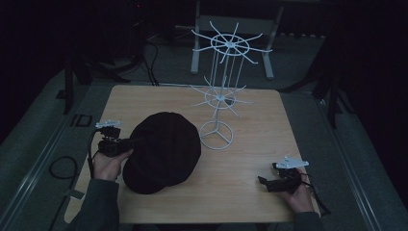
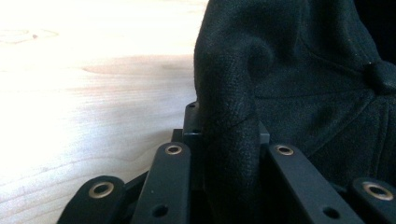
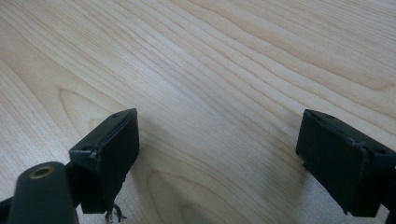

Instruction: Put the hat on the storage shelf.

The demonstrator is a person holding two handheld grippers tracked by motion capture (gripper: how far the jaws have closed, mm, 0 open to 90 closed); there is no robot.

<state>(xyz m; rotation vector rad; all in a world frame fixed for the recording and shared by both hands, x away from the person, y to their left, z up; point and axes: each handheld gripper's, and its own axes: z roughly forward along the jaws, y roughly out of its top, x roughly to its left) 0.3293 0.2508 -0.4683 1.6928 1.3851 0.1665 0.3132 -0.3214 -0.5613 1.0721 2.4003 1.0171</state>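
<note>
A black fabric cap (image 1: 161,151) lies flat on the wooden table (image 1: 250,144), left of centre. My left gripper (image 1: 130,143) reaches it from the left and is shut on its edge. In the left gripper view the cap's rim (image 2: 231,121) is pinched upright between the jaws, and the crown button (image 2: 380,77) shows at right. My right gripper (image 1: 264,181) rests low at the table's front right, held in a hand. Its jaws stand wide apart over bare wood, my right gripper (image 3: 217,154) being open with nothing between its pads (image 3: 116,144).
A white wire display stand (image 1: 219,91) with two tiers of radial hooks rises just right of the cap, its ring base (image 1: 216,134) on the table. Dark floor, cables (image 1: 62,168) and a frame surround the table.
</note>
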